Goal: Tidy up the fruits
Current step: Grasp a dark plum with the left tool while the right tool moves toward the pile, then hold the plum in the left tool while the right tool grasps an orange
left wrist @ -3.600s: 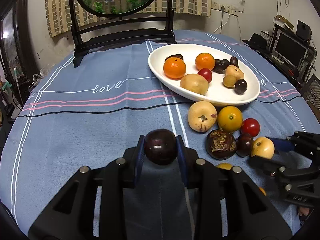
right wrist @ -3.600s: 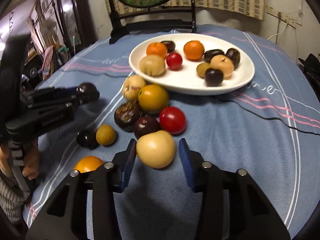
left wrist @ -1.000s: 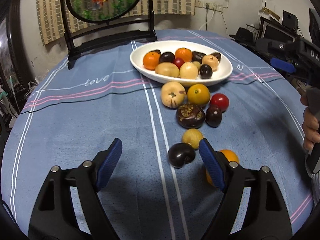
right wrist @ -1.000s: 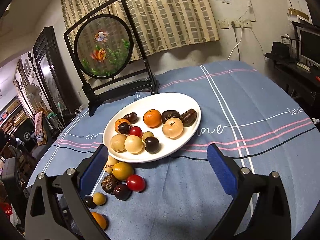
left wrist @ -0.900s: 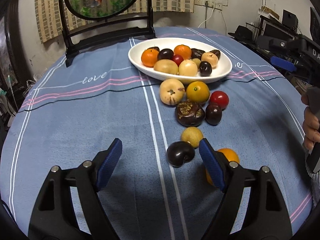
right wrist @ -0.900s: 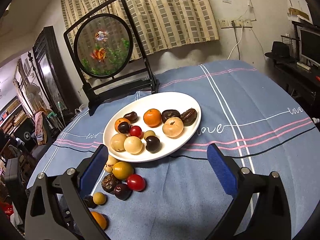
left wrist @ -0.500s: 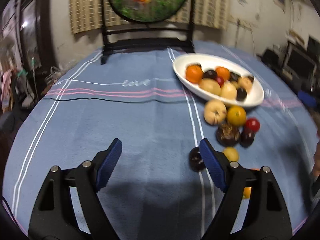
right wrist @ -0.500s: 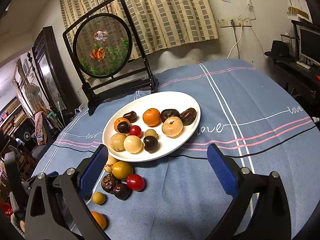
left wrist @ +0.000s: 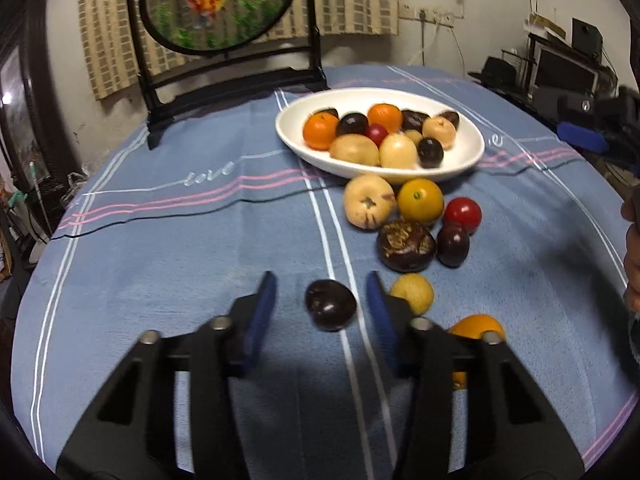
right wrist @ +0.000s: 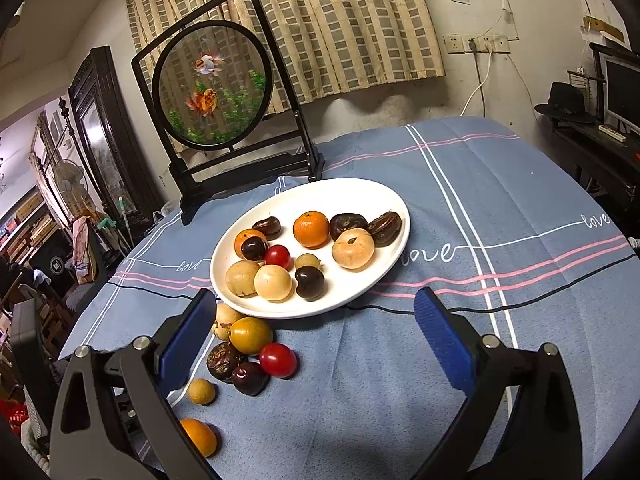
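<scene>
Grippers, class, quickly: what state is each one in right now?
Left gripper: just been closing around the dark plum, fingers not yet touching; open.
Right gripper: wide open, holding nothing.

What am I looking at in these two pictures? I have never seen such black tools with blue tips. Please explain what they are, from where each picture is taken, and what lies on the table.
There is no robot here. A person holds a hand tool with two jaws in each hand, and a camera on each tool looks forward along the jaws. One picture comes from the left gripper, the other from the right gripper. On the blue tablecloth stands a white plate of small fruits; more fruits lie loose in front of it. The left jaws have just been closing around a dark fruit on the cloth, but gaps still show on both sides, so nothing is held yet. The right jaws stand wide open and empty.
</scene>
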A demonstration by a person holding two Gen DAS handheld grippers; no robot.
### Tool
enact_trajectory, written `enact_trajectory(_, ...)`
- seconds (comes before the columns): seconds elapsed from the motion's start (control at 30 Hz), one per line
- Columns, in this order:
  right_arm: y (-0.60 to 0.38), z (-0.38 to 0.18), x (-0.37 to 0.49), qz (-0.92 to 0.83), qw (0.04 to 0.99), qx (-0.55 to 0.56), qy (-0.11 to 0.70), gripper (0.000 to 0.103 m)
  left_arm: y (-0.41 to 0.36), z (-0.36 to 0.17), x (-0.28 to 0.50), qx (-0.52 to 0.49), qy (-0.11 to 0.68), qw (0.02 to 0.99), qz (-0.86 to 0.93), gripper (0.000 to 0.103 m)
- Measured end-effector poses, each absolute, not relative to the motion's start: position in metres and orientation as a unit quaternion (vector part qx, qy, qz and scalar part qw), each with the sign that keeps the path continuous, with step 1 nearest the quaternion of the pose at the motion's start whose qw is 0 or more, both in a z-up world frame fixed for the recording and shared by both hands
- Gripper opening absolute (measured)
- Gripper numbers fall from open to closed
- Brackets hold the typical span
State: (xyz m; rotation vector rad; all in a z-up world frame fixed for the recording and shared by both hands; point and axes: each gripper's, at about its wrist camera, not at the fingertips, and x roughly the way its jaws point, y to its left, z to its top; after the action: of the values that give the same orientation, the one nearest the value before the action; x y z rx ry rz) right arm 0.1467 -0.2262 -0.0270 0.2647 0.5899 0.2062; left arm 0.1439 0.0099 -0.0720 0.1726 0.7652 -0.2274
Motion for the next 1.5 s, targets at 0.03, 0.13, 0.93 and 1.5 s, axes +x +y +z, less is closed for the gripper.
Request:
enact_trajectory(0.03,-0.226,-0.027,0.147,0.102,0.943,0.13,0.29,0.099,0.01,-0.074,0.146,0.083,0.377,0.915,-0.113,0.039)
enact_trajectory(0.13,-0.226,-0.027,0.147,0.101,0.943,0.13,0.289,0.099,0.008,-0.079,0.152,0.083,0.389,0.91,-0.119,0.037)
enact_trajectory(0.93,-0.123,-0.07,0.122,0.218,0.894,-0.049,0.387,0.1,0.028,-0.077,0.162,0.032,0.398,0.911,-0.104,0.03)
enact_trajectory(1.5,-0.097,-0.086,0.108,0.276,0.861,-0.095,0.416,0.047,0.025,-0.08,0.163,0.039,0.406,0.906,-0.108,0.03)
